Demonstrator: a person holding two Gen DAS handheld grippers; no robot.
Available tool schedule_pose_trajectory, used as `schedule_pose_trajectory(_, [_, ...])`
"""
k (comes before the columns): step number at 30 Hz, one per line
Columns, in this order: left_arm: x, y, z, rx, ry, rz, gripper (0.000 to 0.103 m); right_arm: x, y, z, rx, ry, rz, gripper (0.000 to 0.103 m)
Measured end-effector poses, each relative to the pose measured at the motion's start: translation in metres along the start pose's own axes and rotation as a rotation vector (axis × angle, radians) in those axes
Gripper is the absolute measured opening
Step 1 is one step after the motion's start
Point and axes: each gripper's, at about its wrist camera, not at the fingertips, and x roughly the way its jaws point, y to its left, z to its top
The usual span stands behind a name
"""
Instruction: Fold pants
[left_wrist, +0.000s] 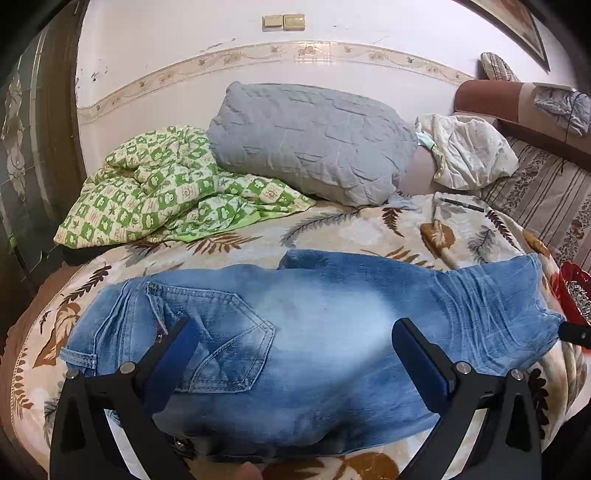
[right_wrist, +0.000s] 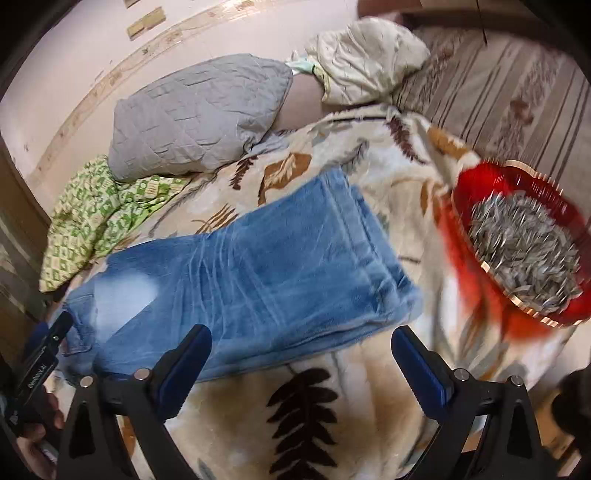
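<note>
Light blue jeans (left_wrist: 314, 332) lie folded lengthwise across a leaf-patterned blanket (left_wrist: 332, 225), waist and back pocket at the left, leg ends at the right. My left gripper (left_wrist: 291, 332) hovers open just above the seat area, near the pocket. In the right wrist view the jeans (right_wrist: 258, 266) run from lower left to the middle, leg hems toward the top. My right gripper (right_wrist: 301, 343) is open over the near edge of the legs, with nothing between its fingers. The left gripper's finger (right_wrist: 55, 332) and a hand show at the far left.
A grey quilted pillow (left_wrist: 314, 140) and a green checked cloth (left_wrist: 159, 188) lie behind the jeans. A white bundle (left_wrist: 469, 147) sits at the back right. A red bowl of seeds (right_wrist: 517, 240) stands on the blanket (right_wrist: 369, 166) just right of the jeans. A pen (left_wrist: 461, 204) lies near the pillow.
</note>
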Motion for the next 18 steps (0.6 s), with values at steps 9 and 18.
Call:
schedule_pose_trajectory(9, [0.002,0.010,-0.003,-0.021,0.001,0.051,0.103,0.042,-0.045,-0.005,0.233,0.040,0.111,0.099])
schedule_pose_trajectory(18, [0.008,0.016,-0.006,-0.027,0.017,0.098,0.103,0.061,-0.061,0.008,0.316,-0.062,0.219,0.079])
